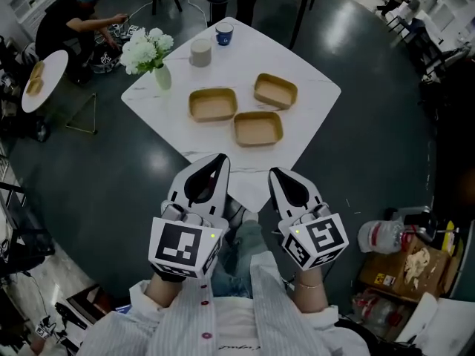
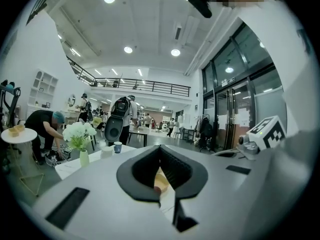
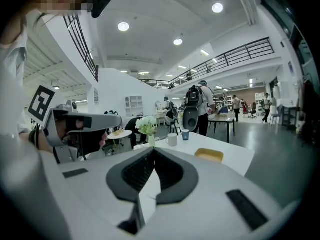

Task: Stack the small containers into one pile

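Three shallow tan containers lie apart on the white table (image 1: 245, 61): one on the left (image 1: 213, 104), one at the far right (image 1: 275, 90), one nearest me (image 1: 257, 128). My left gripper (image 1: 220, 159) and right gripper (image 1: 274, 172) hover side by side at the table's near corner, short of the containers, both shut and holding nothing. In the left gripper view the jaws (image 2: 160, 148) meet at their tips, with a bit of a container (image 2: 161, 180) showing through the gap behind them. The right gripper view shows shut jaws (image 3: 153, 150) and a container (image 3: 209, 155) beyond.
A vase of white flowers (image 1: 148, 50), a white cup (image 1: 200, 52) and a blue cup (image 1: 224, 33) stand at the table's far left. A small round table (image 1: 41, 80) and a crouching person (image 1: 82, 21) are to the left. A bottle (image 1: 386, 236) and boxes sit on the floor at right.
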`<state>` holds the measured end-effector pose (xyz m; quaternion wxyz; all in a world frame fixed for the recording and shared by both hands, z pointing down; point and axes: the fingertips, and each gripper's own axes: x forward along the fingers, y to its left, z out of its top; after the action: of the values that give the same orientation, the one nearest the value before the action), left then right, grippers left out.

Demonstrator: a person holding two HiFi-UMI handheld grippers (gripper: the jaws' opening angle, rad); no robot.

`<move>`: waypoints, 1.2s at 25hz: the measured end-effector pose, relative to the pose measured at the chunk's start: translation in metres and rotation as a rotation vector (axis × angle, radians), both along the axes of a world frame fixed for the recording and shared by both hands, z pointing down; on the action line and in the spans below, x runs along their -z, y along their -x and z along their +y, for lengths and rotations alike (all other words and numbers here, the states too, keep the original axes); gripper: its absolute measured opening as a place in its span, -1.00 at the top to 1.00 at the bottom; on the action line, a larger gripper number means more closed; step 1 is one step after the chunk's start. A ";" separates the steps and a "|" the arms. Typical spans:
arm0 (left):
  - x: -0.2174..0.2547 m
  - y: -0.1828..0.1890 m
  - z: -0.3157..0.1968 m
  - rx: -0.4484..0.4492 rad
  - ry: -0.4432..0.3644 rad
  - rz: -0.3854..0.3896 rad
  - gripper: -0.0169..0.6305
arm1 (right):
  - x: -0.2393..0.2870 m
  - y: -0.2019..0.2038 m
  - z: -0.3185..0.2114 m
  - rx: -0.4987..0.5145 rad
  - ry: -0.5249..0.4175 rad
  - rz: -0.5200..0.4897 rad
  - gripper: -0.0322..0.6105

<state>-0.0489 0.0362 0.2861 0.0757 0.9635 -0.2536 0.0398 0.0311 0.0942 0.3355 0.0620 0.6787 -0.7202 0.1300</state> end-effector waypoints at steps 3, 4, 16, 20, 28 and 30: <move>-0.006 -0.012 -0.010 -0.001 0.012 -0.003 0.90 | -0.007 -0.012 -0.009 0.000 0.015 -0.009 0.86; -0.007 -0.016 -0.014 0.002 0.013 -0.004 0.90 | -0.008 -0.016 -0.013 0.002 0.016 -0.012 0.86; 0.003 -0.093 -0.078 0.114 -0.011 0.012 0.90 | -0.008 -0.095 -0.085 0.119 0.014 -0.017 0.86; 0.006 -0.114 -0.100 0.176 -0.006 0.009 0.90 | -0.004 -0.120 -0.113 0.180 0.020 -0.019 0.86; 0.000 -0.134 -0.124 0.314 0.012 -0.023 0.90 | -0.007 -0.152 -0.149 0.310 0.041 -0.034 0.86; -0.002 -0.135 -0.125 0.335 0.020 -0.030 0.90 | -0.008 -0.154 -0.154 0.334 0.047 -0.033 0.86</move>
<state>0.0860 -0.0890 0.2884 0.0872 0.9062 -0.4114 0.0436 0.1855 -0.0600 0.3436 0.0867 0.5459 -0.8205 0.1456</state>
